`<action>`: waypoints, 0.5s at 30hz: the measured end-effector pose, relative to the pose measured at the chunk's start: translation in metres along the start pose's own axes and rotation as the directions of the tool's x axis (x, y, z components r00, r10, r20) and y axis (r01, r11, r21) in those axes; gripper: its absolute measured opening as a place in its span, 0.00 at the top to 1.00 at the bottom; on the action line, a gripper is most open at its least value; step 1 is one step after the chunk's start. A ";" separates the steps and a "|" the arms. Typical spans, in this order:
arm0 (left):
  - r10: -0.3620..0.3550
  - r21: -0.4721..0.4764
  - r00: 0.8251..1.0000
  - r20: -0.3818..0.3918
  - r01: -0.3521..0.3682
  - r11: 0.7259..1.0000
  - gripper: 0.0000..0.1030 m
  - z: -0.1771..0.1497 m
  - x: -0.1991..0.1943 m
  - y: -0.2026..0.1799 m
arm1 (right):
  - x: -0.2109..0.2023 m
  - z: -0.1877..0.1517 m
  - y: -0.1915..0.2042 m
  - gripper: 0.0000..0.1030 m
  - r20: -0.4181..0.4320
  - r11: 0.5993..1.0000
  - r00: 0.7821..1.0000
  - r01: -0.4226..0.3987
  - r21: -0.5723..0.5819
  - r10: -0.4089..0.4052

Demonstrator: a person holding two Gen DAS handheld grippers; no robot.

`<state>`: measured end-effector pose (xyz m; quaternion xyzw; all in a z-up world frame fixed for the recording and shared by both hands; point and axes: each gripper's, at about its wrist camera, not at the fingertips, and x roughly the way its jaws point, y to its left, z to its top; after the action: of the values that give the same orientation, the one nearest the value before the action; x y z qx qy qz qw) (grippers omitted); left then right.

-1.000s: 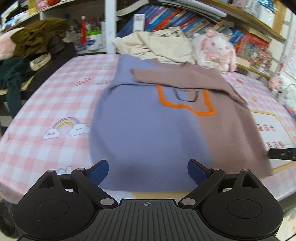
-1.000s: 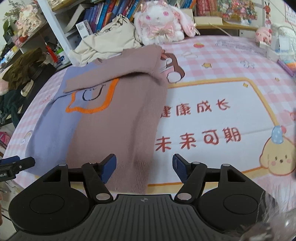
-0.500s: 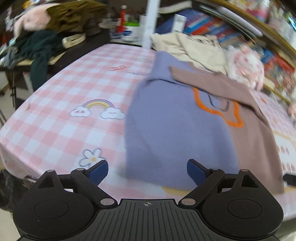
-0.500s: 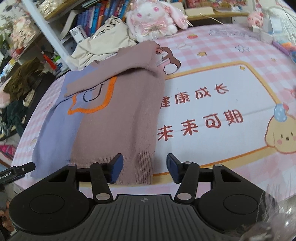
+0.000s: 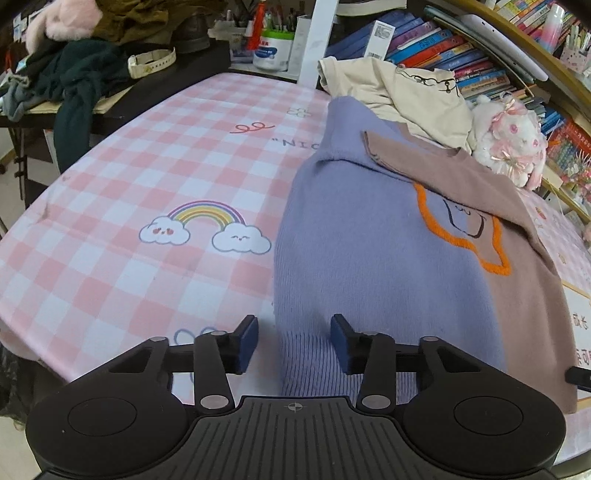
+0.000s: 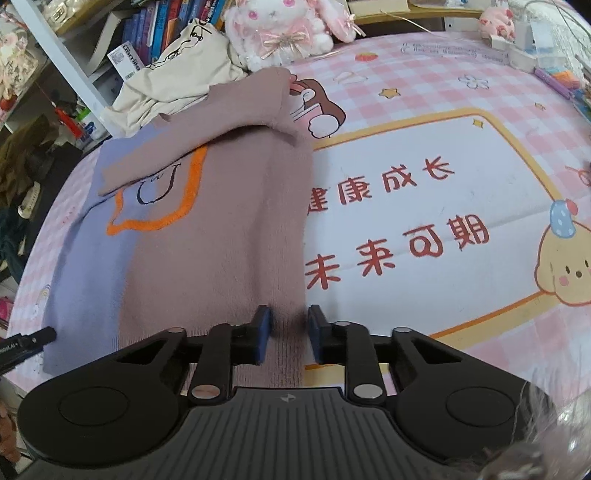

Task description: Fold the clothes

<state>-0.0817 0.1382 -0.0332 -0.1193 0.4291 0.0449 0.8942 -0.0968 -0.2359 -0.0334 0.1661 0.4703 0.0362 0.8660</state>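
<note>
A two-tone sweater point(image 5: 369, 258), purple on one half and brown on the other, lies flat on a pink checked tablecloth point(image 5: 147, 177). Its long axis runs from the lower edge of both frames up toward the top: the ribbed hem is nearest the cameras and the neck end points away, toward a cream garment point(image 5: 399, 85) and a plush rabbit point(image 6: 284, 29) at the far side. One brown sleeve is folded across the chest, slanting over an orange-outlined patch.

In the left wrist view the left gripper point(image 5: 294, 341) sits at the lower centre, its fingers partly open with the purple hem corner between them; the pads do not appear to press the cloth. In the right wrist view the right gripper point(image 6: 287, 334) is at the lower centre, its fingers drawn close together astride the brown hem corner, a narrow strip of knit between the pads; whether they actually pinch it I cannot tell.
</note>
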 end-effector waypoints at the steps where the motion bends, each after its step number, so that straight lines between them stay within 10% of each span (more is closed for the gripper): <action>1: 0.002 0.007 1.000 -0.001 -0.002 1.000 0.72 0.001 0.001 -0.001 | 0.000 0.000 0.002 0.87 0.001 1.000 1.000 0.008 -0.007 -0.008; 5: -0.009 0.028 1.000 -0.002 0.010 1.000 0.95 0.005 0.000 -0.006 | -0.003 0.000 0.014 0.89 0.031 0.999 0.999 0.035 -0.037 -0.034; 9: -0.085 0.114 0.993 0.076 0.076 0.991 0.95 0.007 -0.022 -0.025 | -0.018 0.003 0.028 0.89 0.086 0.995 0.993 -0.076 -0.070 0.082; 15: -0.137 0.068 0.991 -0.004 0.137 0.988 0.83 0.011 -0.009 -0.020 | -0.005 0.015 0.012 0.75 0.049 0.973 0.978 -0.205 0.102 0.201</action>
<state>-0.0754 0.1221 -0.0166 -0.1180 0.4209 -0.0313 0.8988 -0.0861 -0.2294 -0.0182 0.2599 0.4353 0.0962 0.8566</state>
